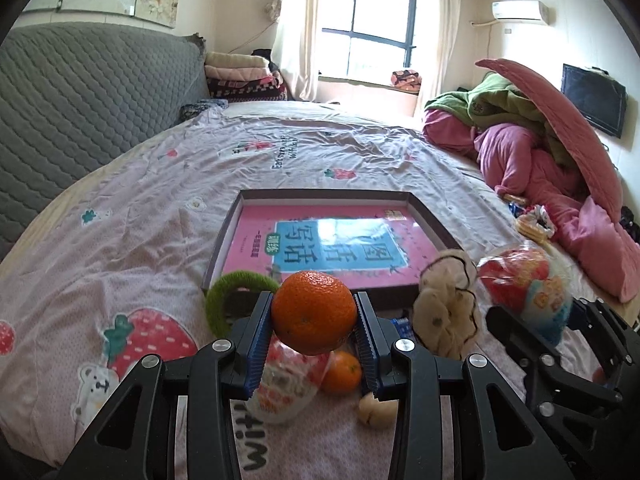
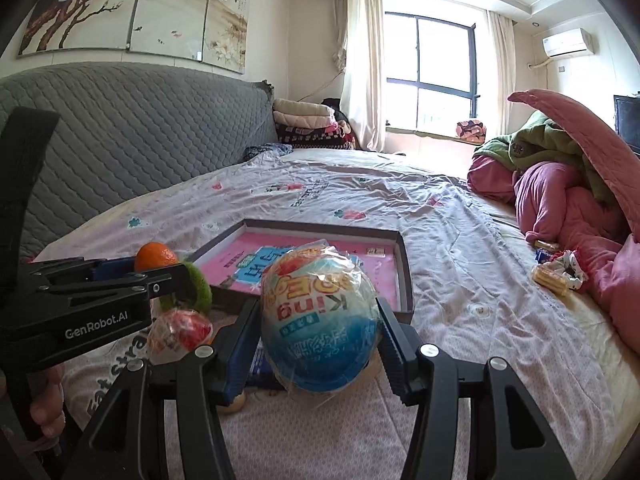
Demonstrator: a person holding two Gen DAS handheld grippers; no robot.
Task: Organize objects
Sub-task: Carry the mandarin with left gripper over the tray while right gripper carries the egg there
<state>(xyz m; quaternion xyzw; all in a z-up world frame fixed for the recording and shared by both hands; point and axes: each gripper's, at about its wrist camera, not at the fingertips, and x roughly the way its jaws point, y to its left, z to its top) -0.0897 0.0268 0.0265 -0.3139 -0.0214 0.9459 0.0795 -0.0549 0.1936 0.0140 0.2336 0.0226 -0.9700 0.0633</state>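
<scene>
My left gripper (image 1: 314,312) is shut on an orange (image 1: 314,312) and holds it above the bedsheet, in front of the shallow dark tray (image 1: 430,216). A pink book (image 1: 336,244) lies inside that tray. My right gripper (image 2: 318,320) is shut on a large wrapped toy egg (image 2: 318,320), blue below and red on top; the egg (image 1: 524,284) also shows at the right of the left wrist view. From the right wrist view the left gripper (image 2: 160,266) is at the left with the orange (image 2: 155,255) in it.
On the sheet below lie a second orange (image 1: 342,372), a smaller wrapped egg (image 1: 290,380), a green fuzzy ring (image 1: 236,292), a beige scrunchie (image 1: 444,304) and a pale round piece (image 1: 374,410). Pink and green bedding (image 1: 540,152) is piled at the right. A grey headboard (image 1: 80,96) stands left.
</scene>
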